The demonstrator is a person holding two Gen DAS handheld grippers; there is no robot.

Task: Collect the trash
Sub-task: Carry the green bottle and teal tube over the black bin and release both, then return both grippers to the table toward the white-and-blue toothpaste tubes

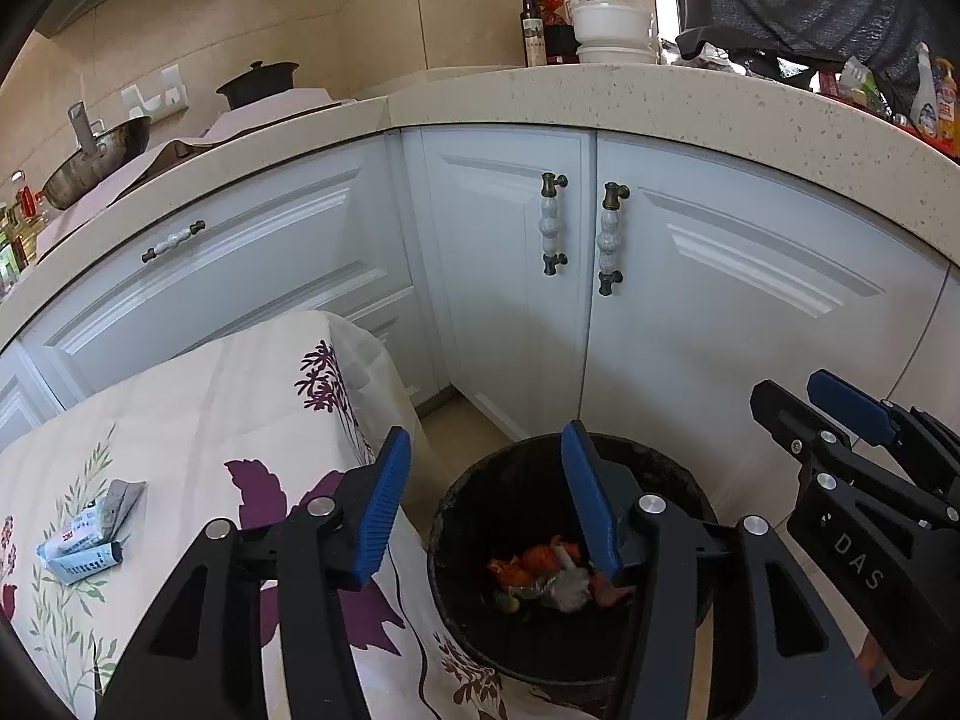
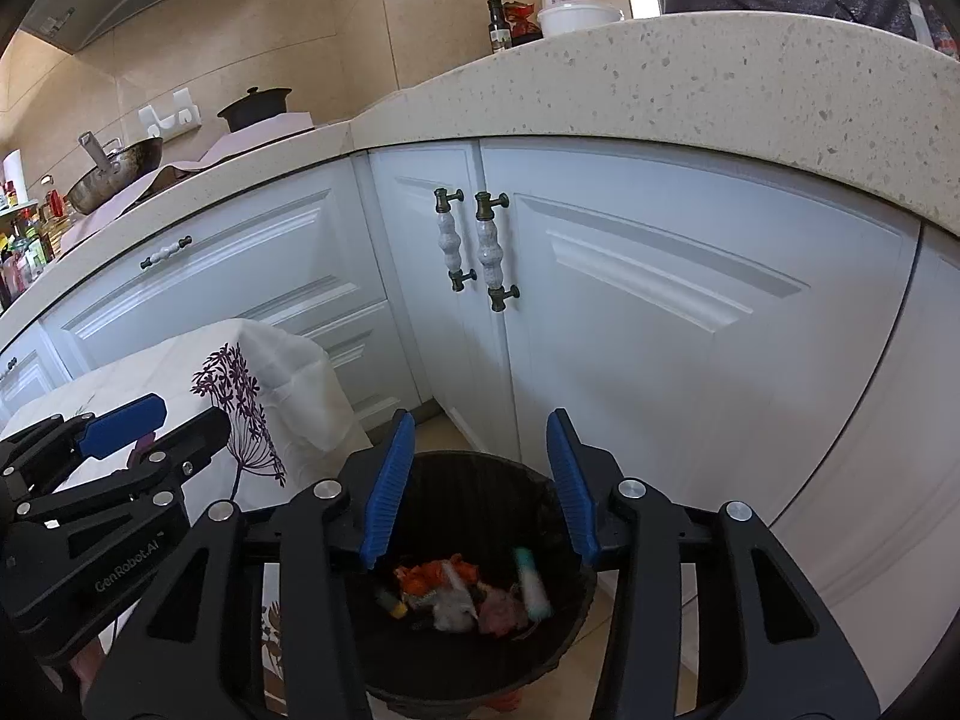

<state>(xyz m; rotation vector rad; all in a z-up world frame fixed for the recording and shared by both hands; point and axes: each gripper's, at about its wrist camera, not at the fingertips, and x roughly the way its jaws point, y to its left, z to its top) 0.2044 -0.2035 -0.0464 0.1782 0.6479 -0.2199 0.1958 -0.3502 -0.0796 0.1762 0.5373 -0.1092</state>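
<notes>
Black plastic, the trash bin point(image 1: 462, 516) stands on the floor between the cloth-covered table point(image 1: 198, 414) and the white cabinet doors point(image 1: 690, 324), with orange wrappers and crumpled scraps point(image 2: 456, 591) at its bottom. A pale tube-like piece point(image 2: 531, 585) shows blurred inside, seemingly mid-fall. Both tools hover over the rim: the left gripper point(image 1: 486, 504) and the right gripper point(image 2: 480, 486) stand with jaws apart and nothing between them. More trash, small blue-white packets point(image 1: 90, 540), lies on the table, well apart from the bin. To finish well, I judge, keep the jaws over the opening until everything drops clear. Readable writing: "DAS" on the right gripper's body, "GenRobot.AI" on the left's.
</notes>
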